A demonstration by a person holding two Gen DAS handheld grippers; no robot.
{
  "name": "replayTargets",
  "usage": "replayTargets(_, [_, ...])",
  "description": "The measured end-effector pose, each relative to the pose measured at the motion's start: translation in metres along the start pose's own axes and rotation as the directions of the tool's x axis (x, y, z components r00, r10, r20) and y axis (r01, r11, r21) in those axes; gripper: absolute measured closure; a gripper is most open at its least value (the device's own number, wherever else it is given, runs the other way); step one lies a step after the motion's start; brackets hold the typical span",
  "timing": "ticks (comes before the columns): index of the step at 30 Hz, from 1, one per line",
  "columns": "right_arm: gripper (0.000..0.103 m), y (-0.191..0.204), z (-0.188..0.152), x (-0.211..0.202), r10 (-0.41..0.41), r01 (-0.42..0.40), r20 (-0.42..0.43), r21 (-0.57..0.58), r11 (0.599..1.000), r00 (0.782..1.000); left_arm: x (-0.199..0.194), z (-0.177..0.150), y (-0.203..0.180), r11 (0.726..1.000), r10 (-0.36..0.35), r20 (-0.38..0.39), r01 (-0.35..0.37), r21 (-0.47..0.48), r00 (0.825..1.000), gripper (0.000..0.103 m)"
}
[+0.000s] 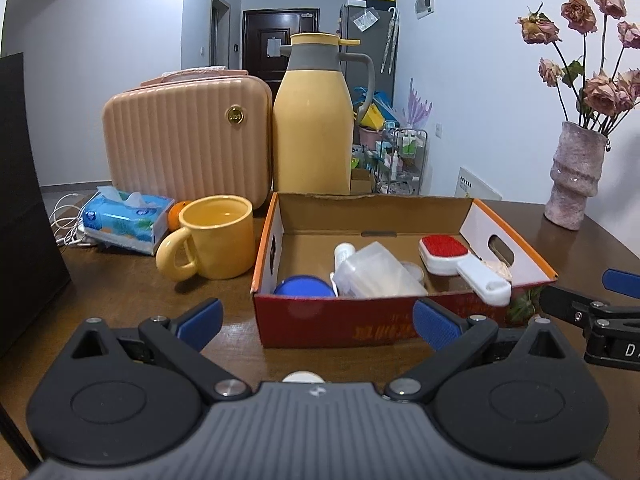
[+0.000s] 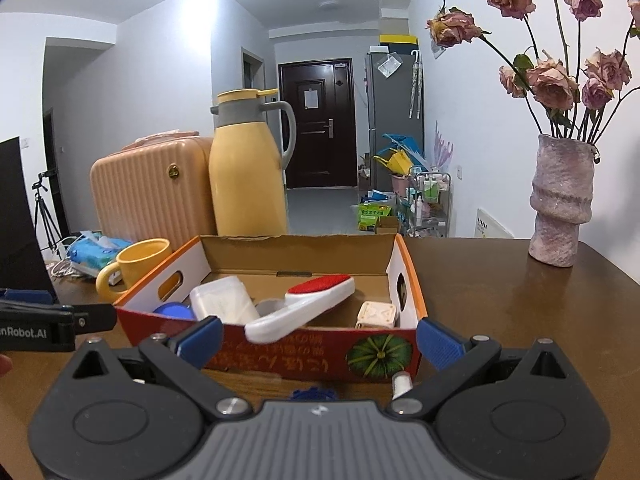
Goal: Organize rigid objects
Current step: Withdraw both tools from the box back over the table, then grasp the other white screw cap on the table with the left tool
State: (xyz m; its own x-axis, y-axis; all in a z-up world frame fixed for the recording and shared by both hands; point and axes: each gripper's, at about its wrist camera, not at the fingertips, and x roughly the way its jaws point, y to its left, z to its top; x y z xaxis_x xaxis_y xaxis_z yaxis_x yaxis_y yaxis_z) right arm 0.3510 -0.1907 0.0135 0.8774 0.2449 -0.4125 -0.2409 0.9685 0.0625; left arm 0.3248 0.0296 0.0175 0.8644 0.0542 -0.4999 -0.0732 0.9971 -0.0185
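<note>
An open cardboard box (image 1: 265,248) (image 2: 412,280) stands on the brown table. In it lie a red-and-white lint brush (image 1: 444,256) (image 2: 308,308), a clear plastic container (image 1: 376,270) (image 2: 222,300), a blue lid (image 1: 304,286) (image 2: 174,312), a white bottle (image 1: 344,252) and a cream square piece (image 2: 376,316). My left gripper (image 1: 318,324) (image 2: 68,305) is open just short of the box's front wall. My right gripper (image 2: 319,342) (image 1: 576,286) is open too, at the box's front right. A blue toothed piece (image 2: 314,394), a small white cylinder (image 2: 401,384) and a white round thing (image 1: 303,378) lie on the table, partly hidden.
Left of the box are a yellow mug (image 1: 218,236), a tissue pack (image 1: 124,216) and an orange (image 1: 174,216). Behind stand a pink case (image 1: 188,140) and a yellow jug (image 1: 314,120). A vase (image 2: 558,204) of dried roses is at the back right; a black panel (image 1: 24,200) is at the left.
</note>
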Motion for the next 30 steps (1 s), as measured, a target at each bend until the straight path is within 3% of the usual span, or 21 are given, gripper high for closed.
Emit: replayTargets(30, [0.000,0.014,-0.055,-0.058,0.000,-0.002,-0.086,-0.021,1.000,0.996,-0.039,-0.068,0.019,1.000,0.017,-0.155,-0.015,0.014,0.988,0.000])
